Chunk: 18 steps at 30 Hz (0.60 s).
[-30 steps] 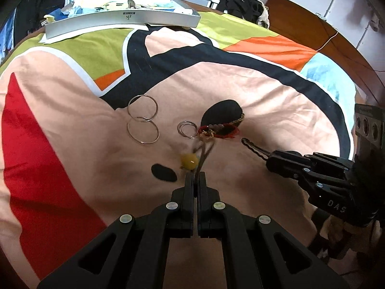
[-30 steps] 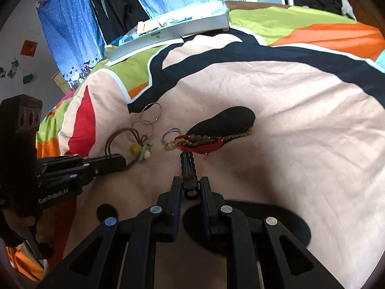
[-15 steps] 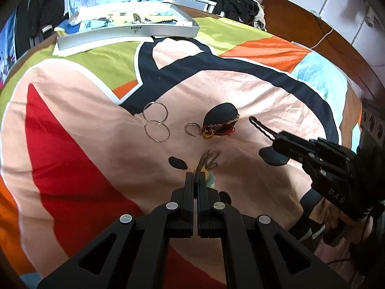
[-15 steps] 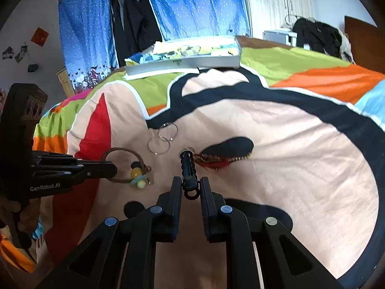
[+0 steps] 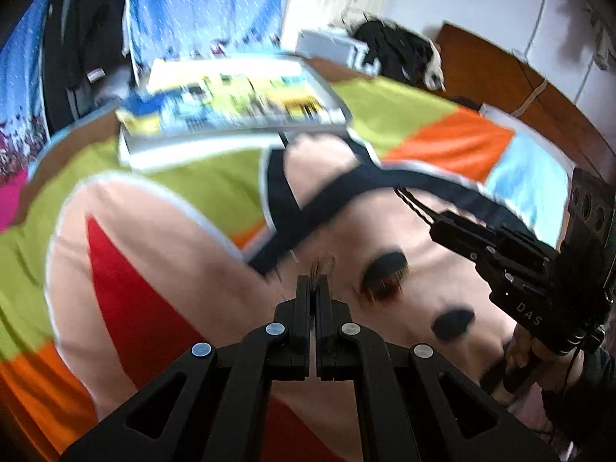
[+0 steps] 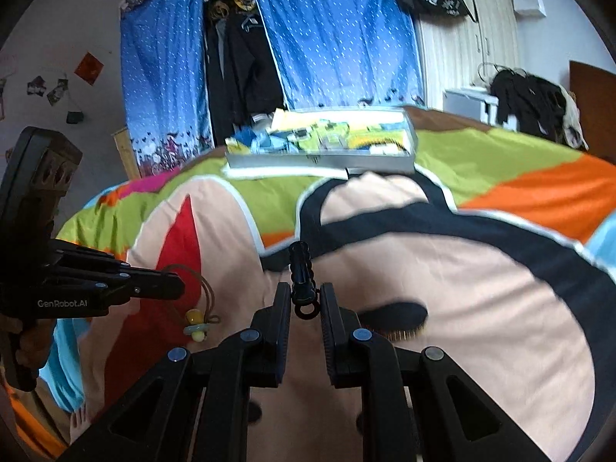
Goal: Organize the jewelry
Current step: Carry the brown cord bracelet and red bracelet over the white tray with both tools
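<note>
The left gripper (image 5: 312, 281) has its jaws pressed fully together on a brown cord necklace (image 6: 200, 300); in the right wrist view the cord loops out from the closed tips and hangs clear of the bed, with yellow and pale blue-green beads (image 6: 195, 325) dangling at its lowest point. From the left wrist view only a few blurred strands of that cord show just above the fingertips. The right gripper (image 6: 304, 300) is open only a little, its pads clamped on the end of a black twisted bracelet (image 6: 301, 269) that stands up between them and points away from the camera, with a small ring hanging at its near end. In the left wrist view the same bracelet juts out from the right gripper's tips as a dark braided strip. A person's hand (image 5: 527, 350) grips the handle of the right gripper at the right edge. Both grippers are held above a bed covered by a bright quilt (image 6: 481, 308) with peach, red, lime green, orange and black patches. On the quilt, near a black oval patch, lies a small heap of red and gold jewelry (image 5: 385, 287), smeared by motion blur. At the far end of the bed sits a flat grey tray (image 6: 323, 158) filled with yellow, blue and green items. Blue dotted curtains (image 6: 338, 34) hang behind it.
</note>
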### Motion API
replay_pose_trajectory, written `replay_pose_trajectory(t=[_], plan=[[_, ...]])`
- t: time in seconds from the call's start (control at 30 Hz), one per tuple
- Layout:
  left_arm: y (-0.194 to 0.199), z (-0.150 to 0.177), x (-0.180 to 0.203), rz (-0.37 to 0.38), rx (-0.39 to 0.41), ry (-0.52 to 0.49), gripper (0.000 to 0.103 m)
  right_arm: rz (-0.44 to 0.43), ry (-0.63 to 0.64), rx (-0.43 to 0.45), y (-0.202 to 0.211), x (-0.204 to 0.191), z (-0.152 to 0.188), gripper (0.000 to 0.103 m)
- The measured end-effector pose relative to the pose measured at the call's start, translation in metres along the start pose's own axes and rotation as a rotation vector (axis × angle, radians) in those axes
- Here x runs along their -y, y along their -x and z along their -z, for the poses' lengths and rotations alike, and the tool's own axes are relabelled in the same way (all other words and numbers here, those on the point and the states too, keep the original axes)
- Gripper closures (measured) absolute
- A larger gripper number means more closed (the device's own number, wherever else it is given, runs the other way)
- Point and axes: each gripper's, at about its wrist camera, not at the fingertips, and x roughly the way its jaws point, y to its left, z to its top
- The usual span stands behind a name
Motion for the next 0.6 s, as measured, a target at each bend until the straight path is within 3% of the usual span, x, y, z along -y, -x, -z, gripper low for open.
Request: replay_pose_trajectory(t=[0.13,0.37,0.6], plan=[[0.002,-0.044,-0.024,-0.027,0.121,-0.003,0.103,-0.021,0.001,0.041,-0.019,0.010,-0.041,0.088],[-0.035,-0.119,-0.064,-0.047,0.265,-0.002,0.103,-0.029,-0.025,0.076,-0.080,0.037,-0.118,0.088],[-0.092,-0.162,-0.095,-0.004,0.299,0.027,0.103,0.009,-0.112,0.074,-0.144,0.072,-0.158,0.088]])
